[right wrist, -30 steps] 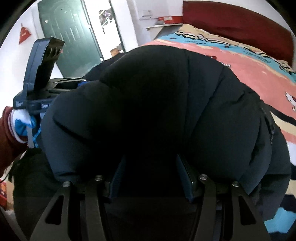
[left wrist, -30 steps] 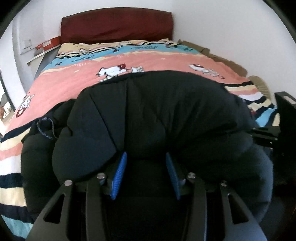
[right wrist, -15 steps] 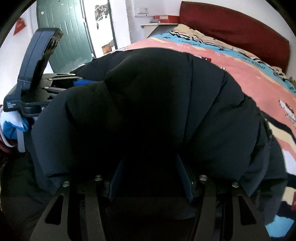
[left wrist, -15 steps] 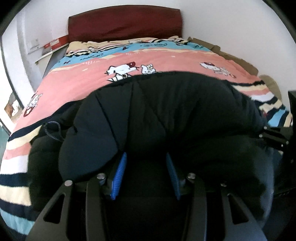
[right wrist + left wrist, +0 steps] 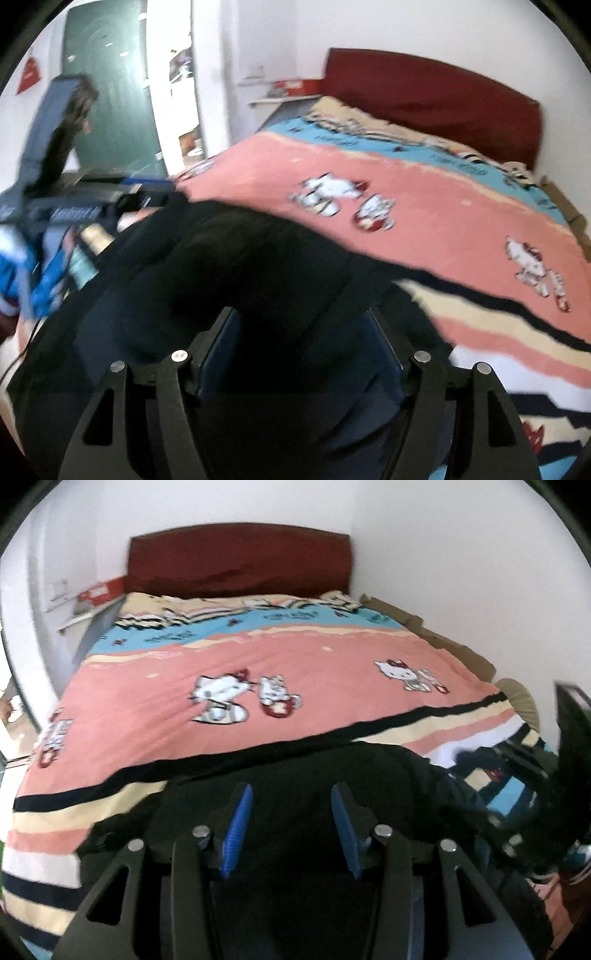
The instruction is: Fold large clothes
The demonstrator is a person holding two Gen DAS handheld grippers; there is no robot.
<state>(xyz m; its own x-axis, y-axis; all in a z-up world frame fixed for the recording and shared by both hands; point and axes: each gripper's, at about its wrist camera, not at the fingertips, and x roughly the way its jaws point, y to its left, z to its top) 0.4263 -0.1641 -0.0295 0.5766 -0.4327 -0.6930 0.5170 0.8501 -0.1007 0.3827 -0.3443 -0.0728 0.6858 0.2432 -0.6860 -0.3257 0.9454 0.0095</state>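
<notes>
A black puffy jacket (image 5: 295, 775) lies bunched on the near part of the bed, and in the right wrist view the jacket (image 5: 240, 266) still humps up. My left gripper (image 5: 291, 792) hovers over it, blue pads (image 5: 236, 827) apart with dark fabric behind them; whether they pinch it is unclear. The jaws of my right gripper (image 5: 301, 314) are opening, with jacket fabric between them and the pads drawn back from it. The left tool's body (image 5: 55, 177) shows at the jacket's left edge.
The bed carries a pink, blue and striped cartoon-cat cover (image 5: 295, 664) under a dark red headboard (image 5: 240, 561). A shelf holding a red box (image 5: 99, 590) stands at the left, cardboard (image 5: 443, 638) lines the right wall, and a green door (image 5: 110, 92) is beyond.
Both views have risen, so the jacket fills far less of them and more bed cover shows. The right jaws stand wider than before. The left pads keep the same gap.
</notes>
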